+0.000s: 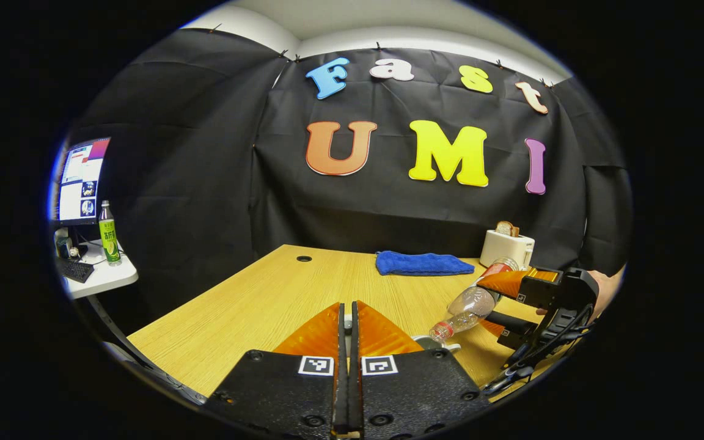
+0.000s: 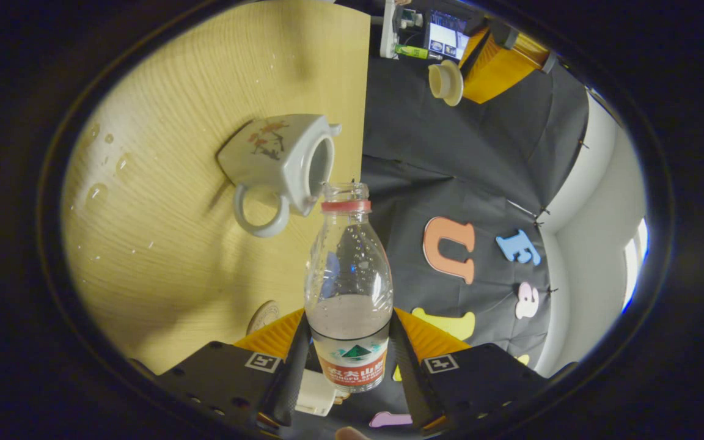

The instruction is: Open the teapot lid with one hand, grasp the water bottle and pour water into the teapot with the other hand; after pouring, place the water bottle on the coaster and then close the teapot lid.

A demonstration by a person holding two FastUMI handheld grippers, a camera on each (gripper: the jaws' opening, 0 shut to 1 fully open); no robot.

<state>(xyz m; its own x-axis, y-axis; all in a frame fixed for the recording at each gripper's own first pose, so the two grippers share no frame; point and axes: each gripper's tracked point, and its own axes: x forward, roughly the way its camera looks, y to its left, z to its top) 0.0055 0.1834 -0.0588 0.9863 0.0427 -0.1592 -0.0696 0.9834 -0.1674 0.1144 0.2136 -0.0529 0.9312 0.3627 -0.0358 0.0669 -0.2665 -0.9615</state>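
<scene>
My right gripper [image 2: 349, 324] is shut on the clear water bottle [image 2: 349, 275], which has a red neck ring and no cap. The bottle is tilted, its mouth right at the open top of the white flowered teapot [image 2: 285, 162]. Water fills only the part of the bottle near my fingers. In the left gripper view the bottle [image 1: 471, 305] slants down-left from the right gripper [image 1: 491, 304] towards the teapot rim [image 1: 428, 342]. My left gripper [image 1: 346, 305] is shut; the right gripper view shows it [image 2: 468, 73] holding the teapot lid [image 2: 445, 81] away from the pot. A round coaster [image 2: 264, 316] peeks out beside my right fingers.
Water drops [image 2: 98, 183] lie on the wooden table [image 1: 254, 305]. A blue towel [image 1: 423, 263] and a white toaster [image 1: 506, 245] with bread sit at the far edge. A side desk at the left carries a monitor [image 1: 80, 180] and a green bottle [image 1: 108, 234].
</scene>
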